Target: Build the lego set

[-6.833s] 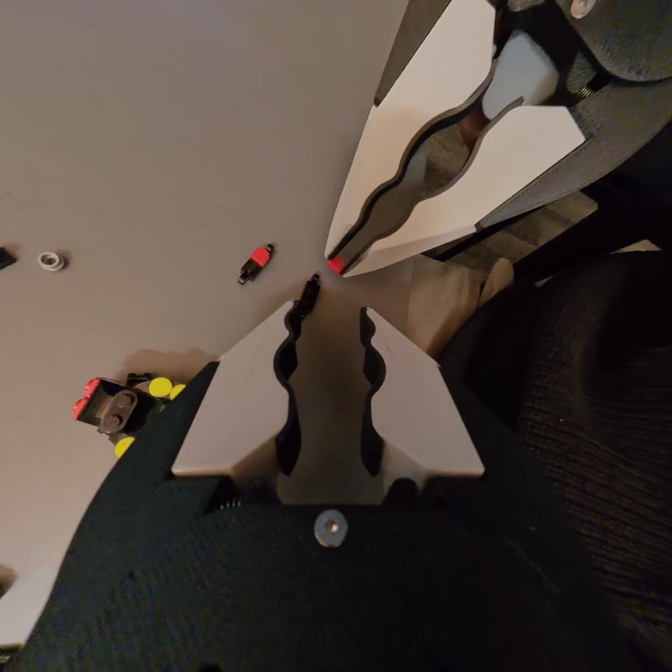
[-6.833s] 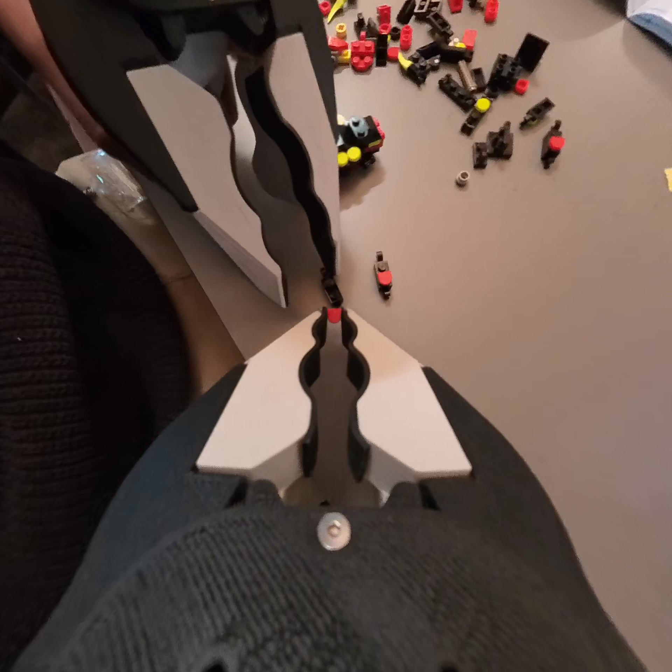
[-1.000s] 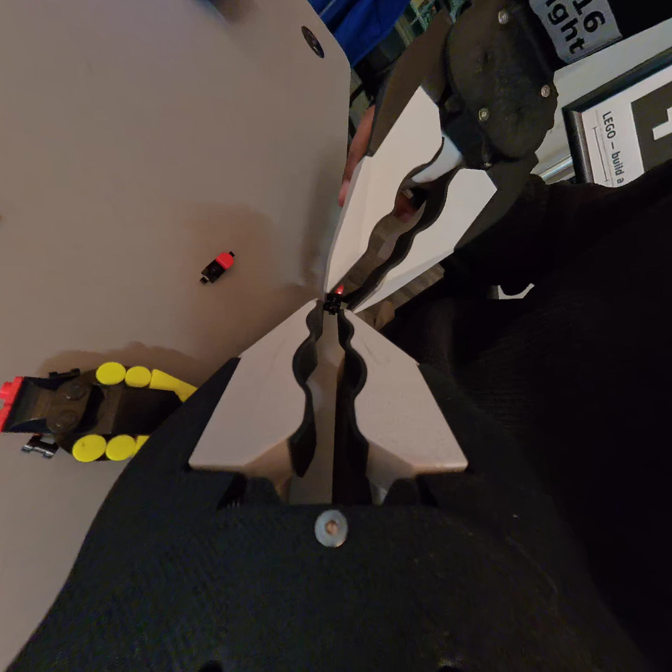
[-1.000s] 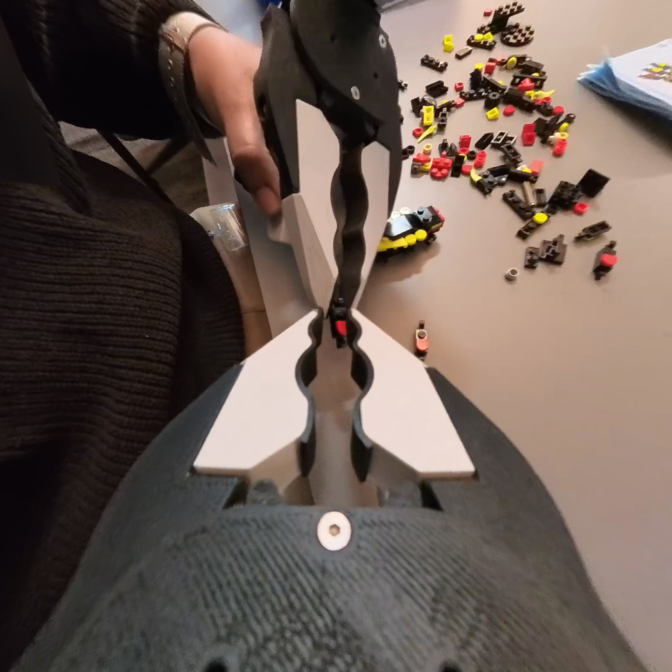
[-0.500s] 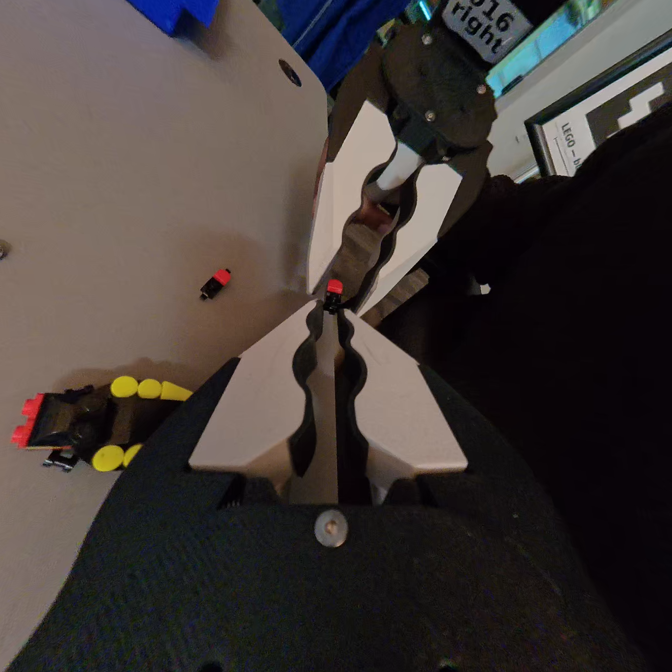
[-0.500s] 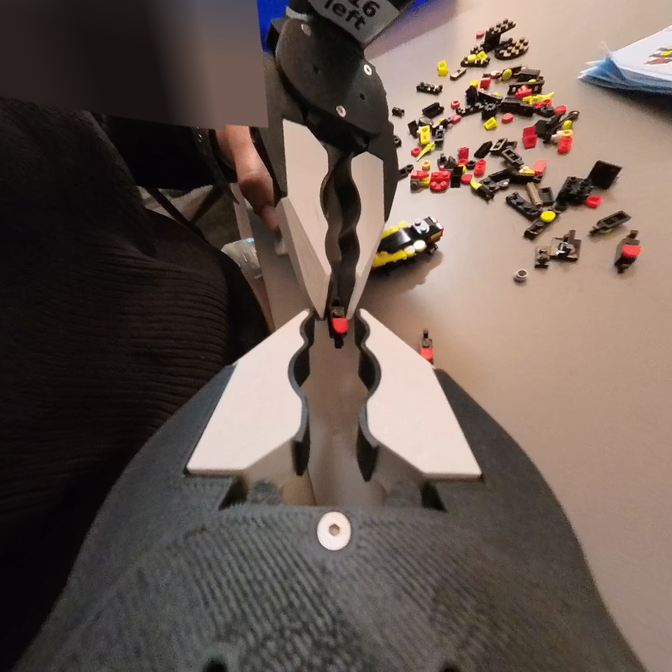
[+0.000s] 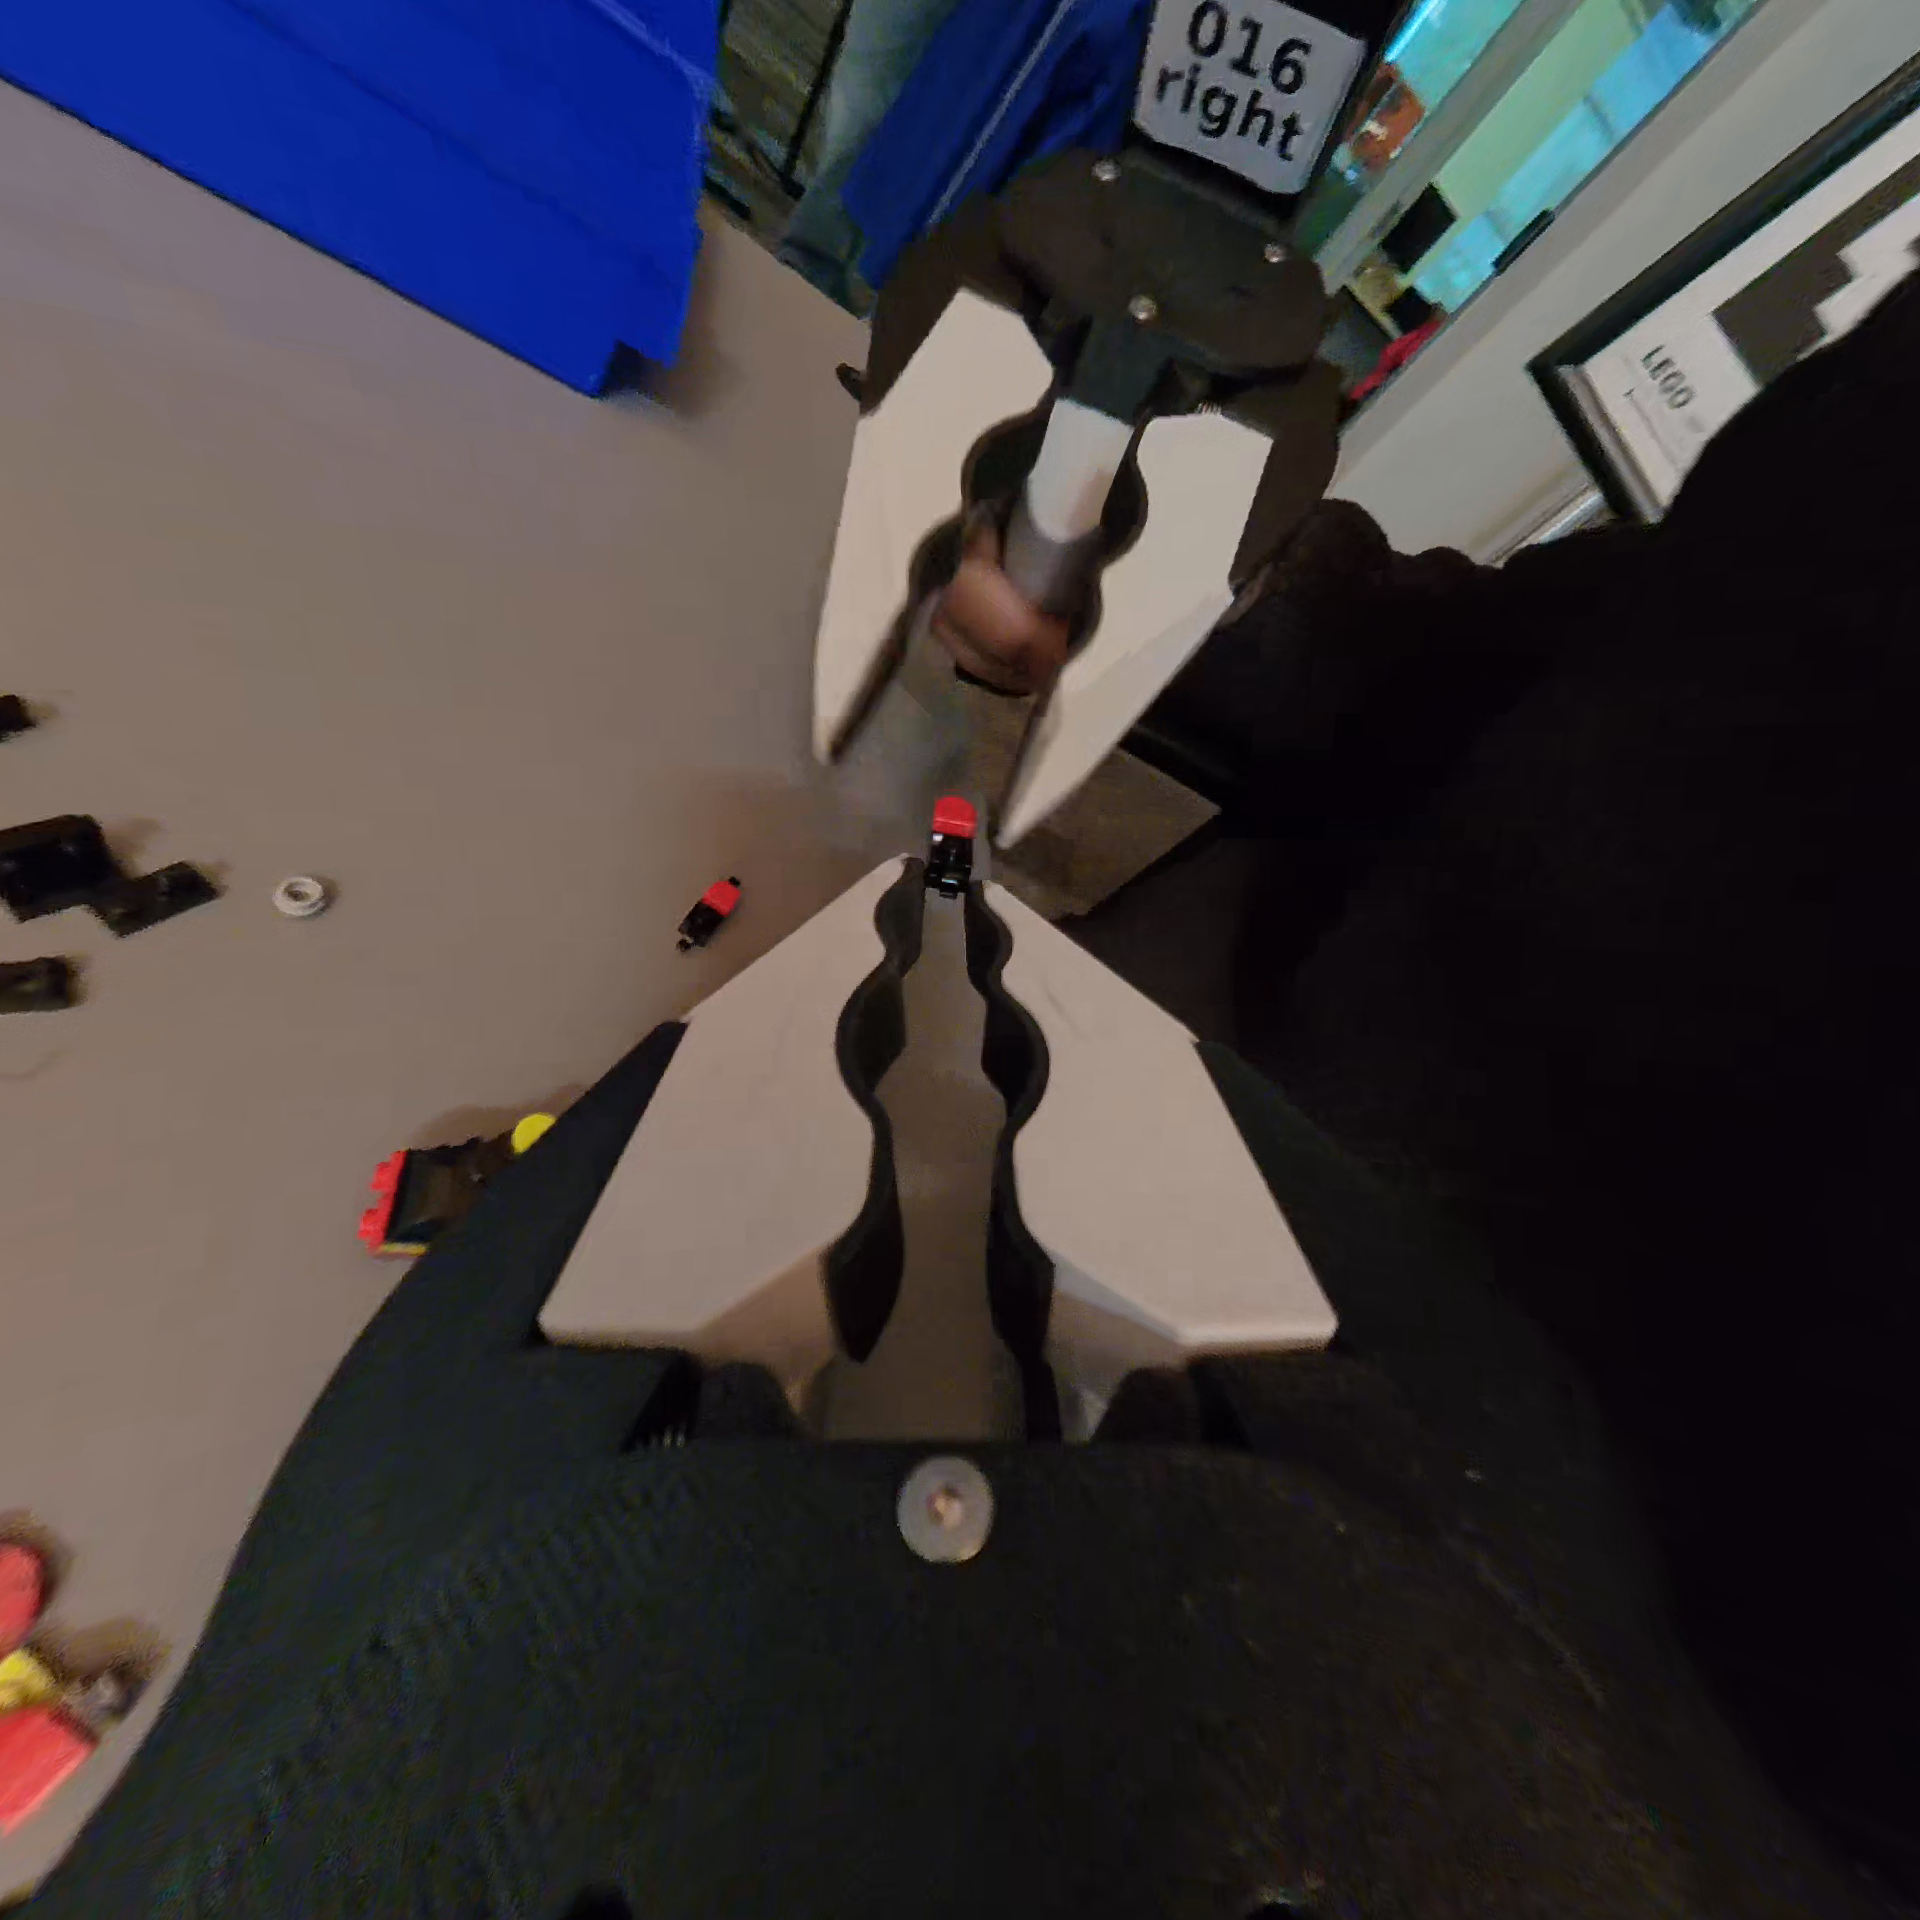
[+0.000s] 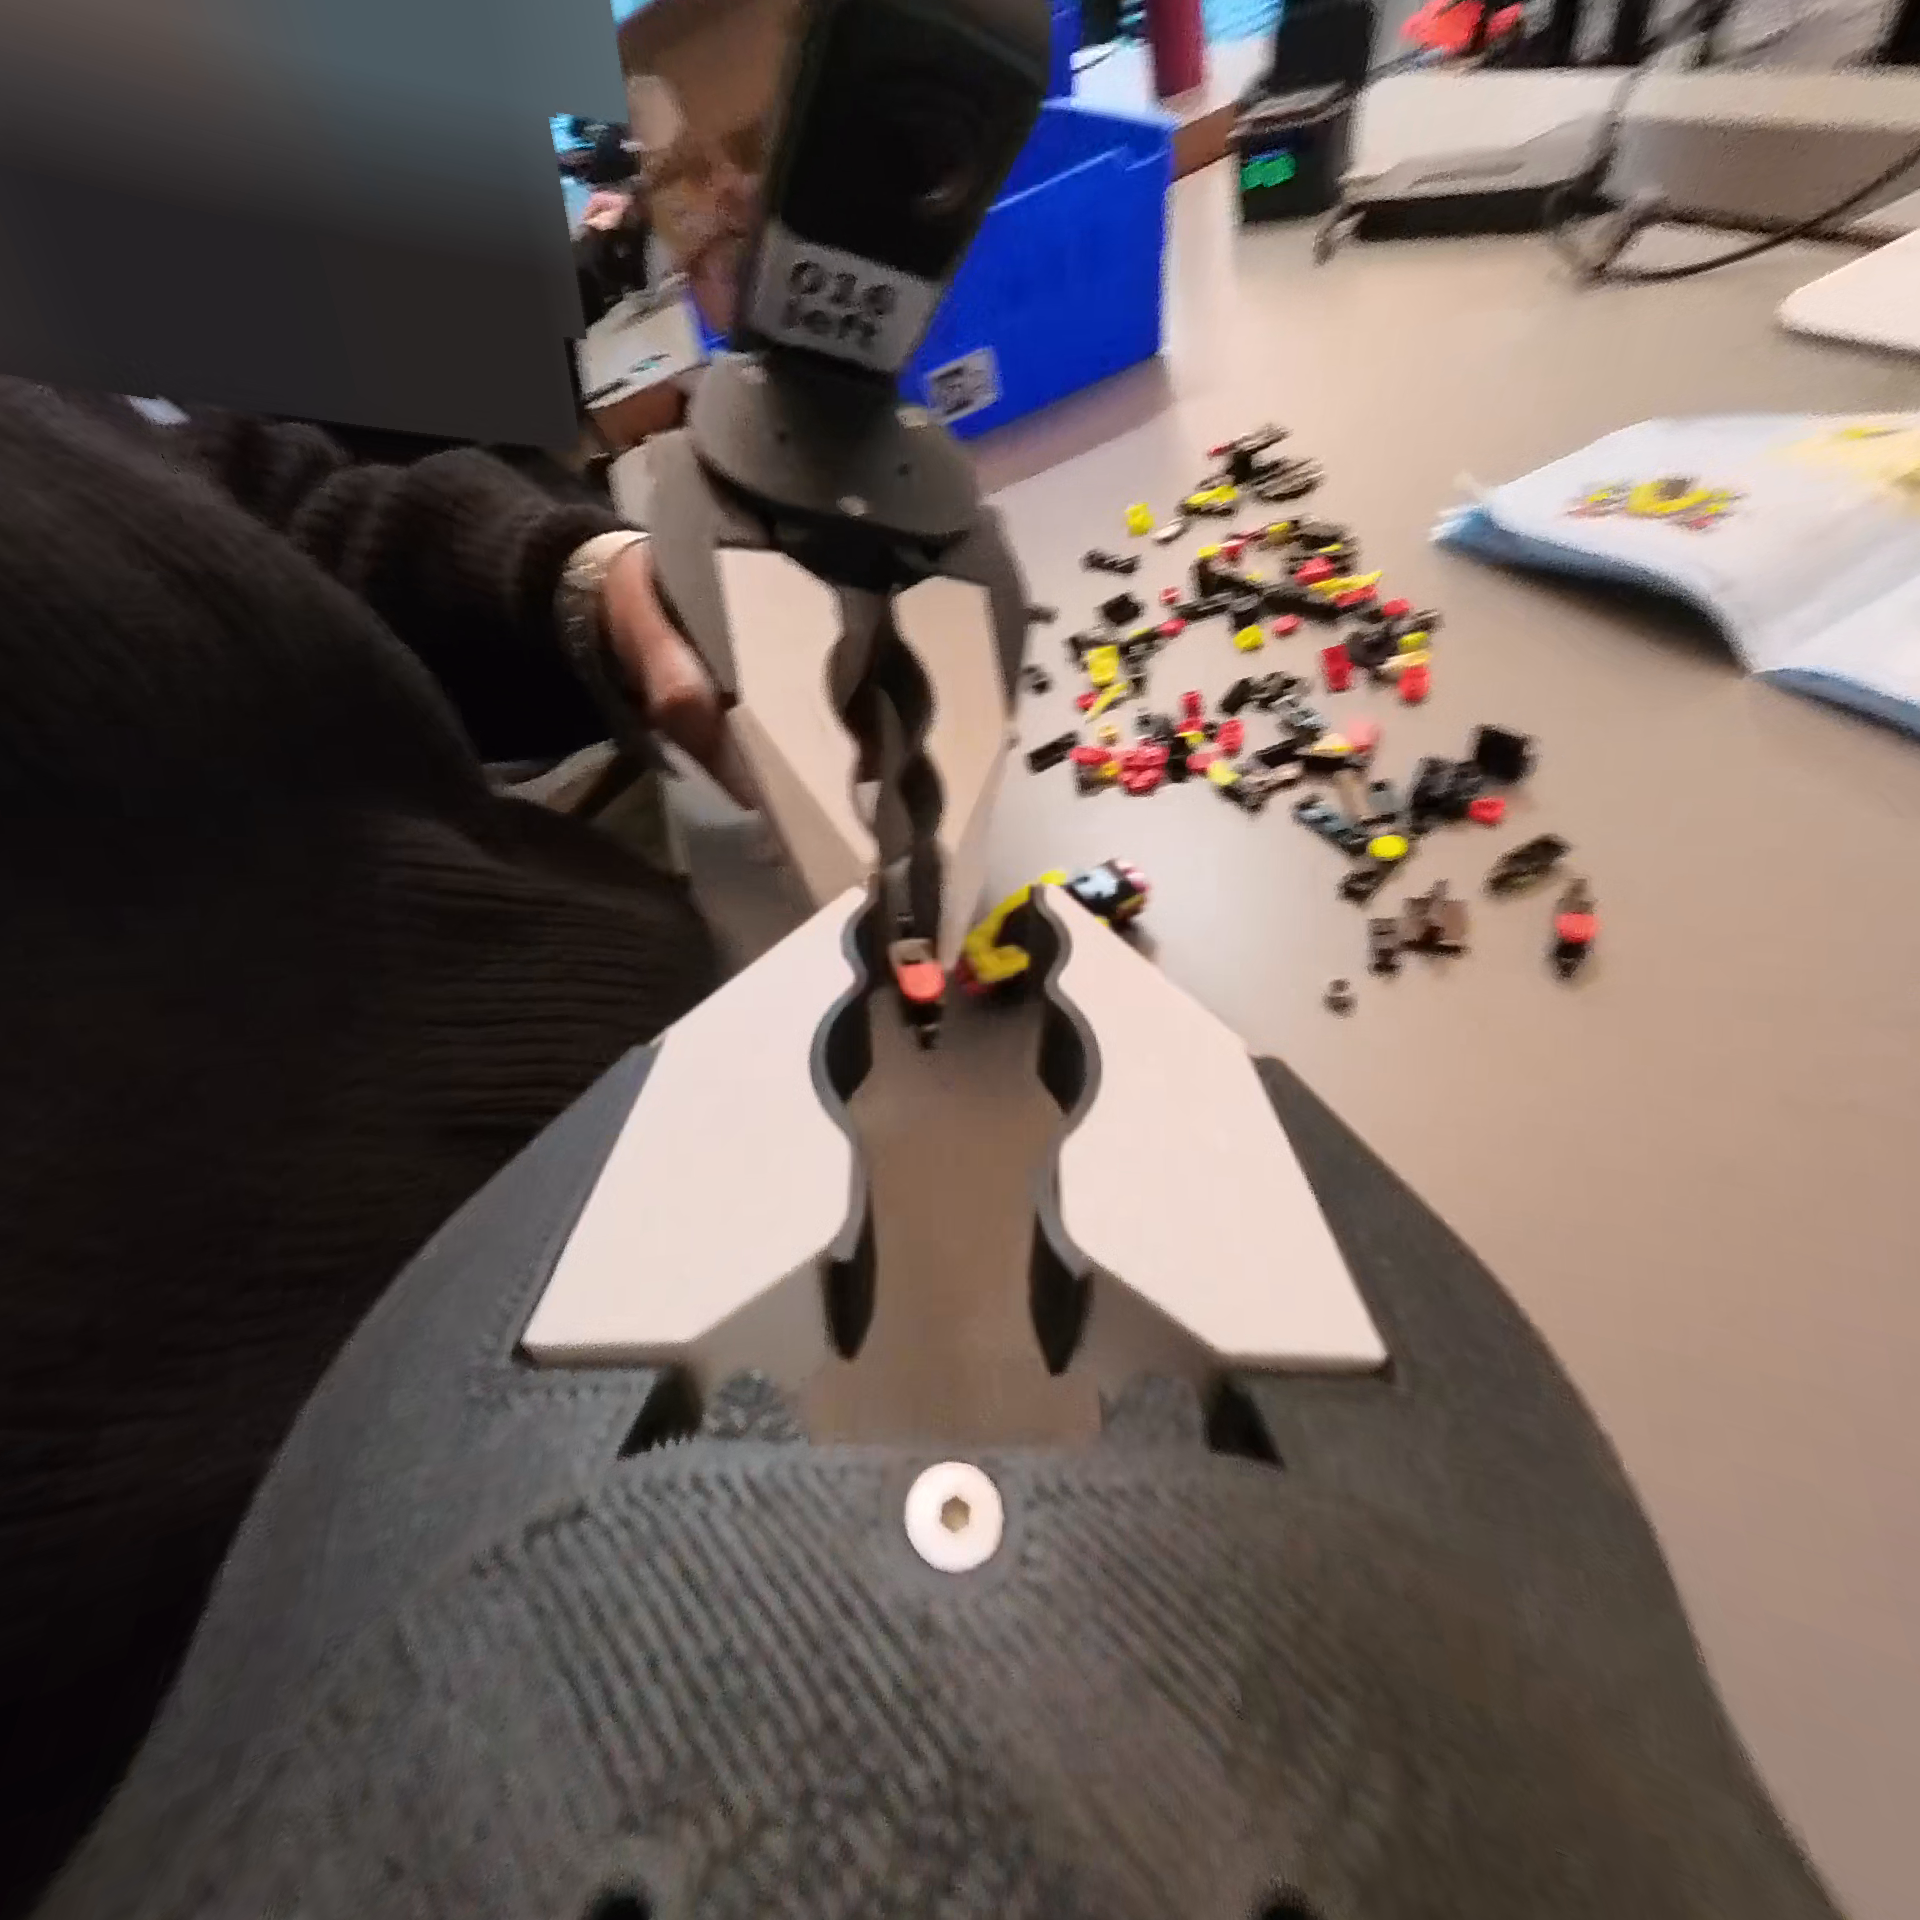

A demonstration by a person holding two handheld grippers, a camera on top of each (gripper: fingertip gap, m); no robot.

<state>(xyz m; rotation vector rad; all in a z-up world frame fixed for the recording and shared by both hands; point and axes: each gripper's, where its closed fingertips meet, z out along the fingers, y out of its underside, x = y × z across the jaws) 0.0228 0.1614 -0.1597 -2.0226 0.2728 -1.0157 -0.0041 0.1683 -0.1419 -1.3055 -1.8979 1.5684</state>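
Behind left tongs [image 8: 920, 940], brick pile [image 8: 1278, 675], booklet [image 8: 1704, 551]

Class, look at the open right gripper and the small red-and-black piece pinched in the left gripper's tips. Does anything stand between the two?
Nothing visible does. The red-and-black piece sits pinched at the left gripper tips, with its red end sticking out. The right gripper faces it, fingers apart, with only open space between them.

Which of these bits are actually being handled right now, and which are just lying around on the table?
In hand:
- small black-and-red brick piece, pinched by left gripper
- right gripper, open beside it

Lying about:
- matching black-and-red piece
- grey ring
- loose brick pile
- booklet
- blue bin
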